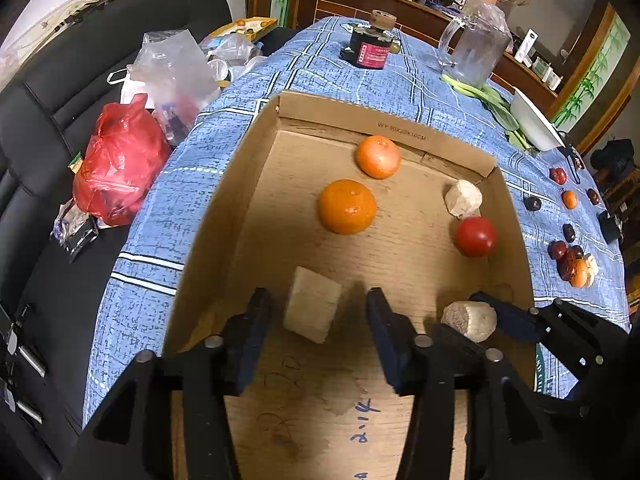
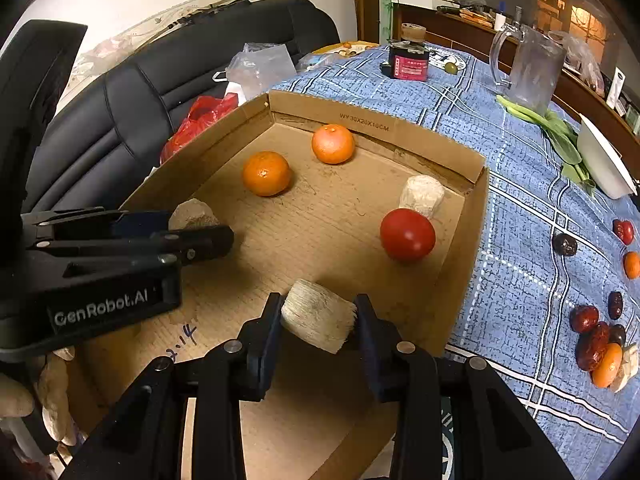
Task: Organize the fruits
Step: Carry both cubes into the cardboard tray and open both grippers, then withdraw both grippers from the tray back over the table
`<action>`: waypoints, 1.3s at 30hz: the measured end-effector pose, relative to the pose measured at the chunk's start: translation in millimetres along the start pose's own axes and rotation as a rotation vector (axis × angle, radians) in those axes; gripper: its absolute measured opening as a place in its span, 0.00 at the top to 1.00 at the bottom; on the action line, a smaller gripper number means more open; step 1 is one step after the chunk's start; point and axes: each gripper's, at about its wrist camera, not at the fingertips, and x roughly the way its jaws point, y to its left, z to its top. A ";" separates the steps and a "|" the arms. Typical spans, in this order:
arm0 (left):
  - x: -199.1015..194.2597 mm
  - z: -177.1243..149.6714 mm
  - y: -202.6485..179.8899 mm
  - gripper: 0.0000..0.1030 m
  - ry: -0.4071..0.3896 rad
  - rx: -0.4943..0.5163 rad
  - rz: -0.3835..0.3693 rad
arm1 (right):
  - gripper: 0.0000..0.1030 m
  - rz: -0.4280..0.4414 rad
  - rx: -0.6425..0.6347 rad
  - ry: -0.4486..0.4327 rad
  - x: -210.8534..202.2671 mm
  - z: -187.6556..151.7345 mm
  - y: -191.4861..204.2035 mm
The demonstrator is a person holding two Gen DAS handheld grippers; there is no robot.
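A shallow cardboard box (image 1: 224, 208) (image 2: 468, 216) on the blue cloth holds two oranges (image 1: 347, 206) (image 2: 266, 173), a red tomato (image 1: 476, 236) (image 2: 407, 234) and several pale chunks. My left gripper (image 1: 318, 316) is open, its fingers either side of a pale block (image 1: 313, 309) lying on the box floor. In the right wrist view the left gripper (image 2: 200, 228) shows side-on. My right gripper (image 2: 318, 318) is shut on a pale fibrous cylinder (image 2: 318, 315) low over the box floor. The left wrist view also shows this cylinder (image 1: 470, 320).
Loose red dates and small oranges (image 2: 600, 344) (image 1: 572, 264) lie on the cloth right of the box. A dark jar (image 1: 370, 44), a glass jug (image 1: 474, 46), greens and a white bowl (image 2: 604, 164) stand further back. A black sofa (image 1: 80, 80) with bags is on the left.
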 end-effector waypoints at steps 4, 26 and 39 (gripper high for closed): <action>-9.2 1.1 6.2 0.45 -0.018 -0.047 -0.027 | 0.45 -0.015 -0.017 -0.049 -12.7 -1.2 1.8; -97.5 -74.8 -54.7 0.26 -0.200 -0.049 -0.157 | 0.31 -0.059 0.271 -0.224 -117.1 -86.7 -55.5; -108.8 -124.9 -125.4 0.26 -0.222 0.055 -0.163 | 0.27 -0.183 0.470 -0.267 -161.1 -155.9 -109.8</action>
